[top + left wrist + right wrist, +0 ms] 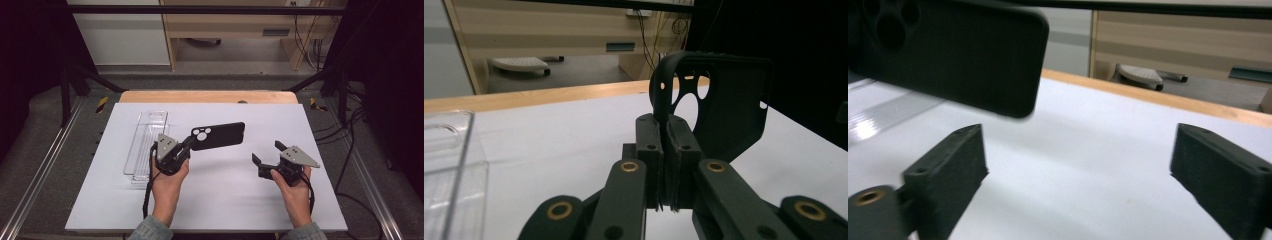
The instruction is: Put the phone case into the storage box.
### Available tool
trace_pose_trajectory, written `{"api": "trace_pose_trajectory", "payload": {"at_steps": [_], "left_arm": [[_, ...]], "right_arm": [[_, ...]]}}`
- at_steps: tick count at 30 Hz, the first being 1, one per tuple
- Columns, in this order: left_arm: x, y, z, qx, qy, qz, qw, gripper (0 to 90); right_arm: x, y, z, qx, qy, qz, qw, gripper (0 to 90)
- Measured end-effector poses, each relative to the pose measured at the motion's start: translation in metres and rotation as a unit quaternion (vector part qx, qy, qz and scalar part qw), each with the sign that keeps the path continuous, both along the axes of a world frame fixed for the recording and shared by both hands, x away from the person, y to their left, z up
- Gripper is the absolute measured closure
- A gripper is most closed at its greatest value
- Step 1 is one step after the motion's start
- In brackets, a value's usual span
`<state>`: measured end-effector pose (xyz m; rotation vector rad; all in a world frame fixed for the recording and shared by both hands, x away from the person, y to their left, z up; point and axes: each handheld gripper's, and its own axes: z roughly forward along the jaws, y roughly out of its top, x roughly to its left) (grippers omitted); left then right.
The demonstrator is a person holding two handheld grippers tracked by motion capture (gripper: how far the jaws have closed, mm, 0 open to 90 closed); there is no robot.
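Note:
A black phone case (218, 135) with round camera holes hangs above the white tabletop (225, 200). My left gripper (189, 142) is shut on the rim at its camera-hole end. In the left gripper view the jaws (667, 132) pinch the thin edge of the case (729, 110), which stands on edge beyond them. My right gripper (267, 152) is to the right of the case and apart from it, open with nothing between its fingers. In the right gripper view the open jaws (1078, 150) frame bare table, and the case (958, 55) floats at the upper left.
A clear plastic package (146, 145) lies lengthwise on the table just left of my left hand, and its corner (449, 165) is close by in the left gripper view. A wooden table edge (207, 96) runs along the back. Dark frame posts stand at both sides.

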<state>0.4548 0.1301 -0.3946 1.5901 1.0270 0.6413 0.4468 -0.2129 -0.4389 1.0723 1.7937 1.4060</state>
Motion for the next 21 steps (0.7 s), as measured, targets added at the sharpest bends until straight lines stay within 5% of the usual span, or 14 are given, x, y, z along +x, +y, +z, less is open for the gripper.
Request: {"api": "trace_pose_trajectory", "payload": {"at_steps": [10,21], "left_arm": [[0.003,0.026,0.016,0.051,-0.021,-0.007,0.9985,85.7],[0.012,0.054,0.036,0.1,-0.031,-0.009,0.9944,85.7]], "right_arm": [[-0.017,-0.007,-0.015,-0.017,-0.06,0.005,0.9981,10.0],[-0.029,-0.02,-0.021,-0.027,-0.056,0.013,0.9979,8.9]]}}
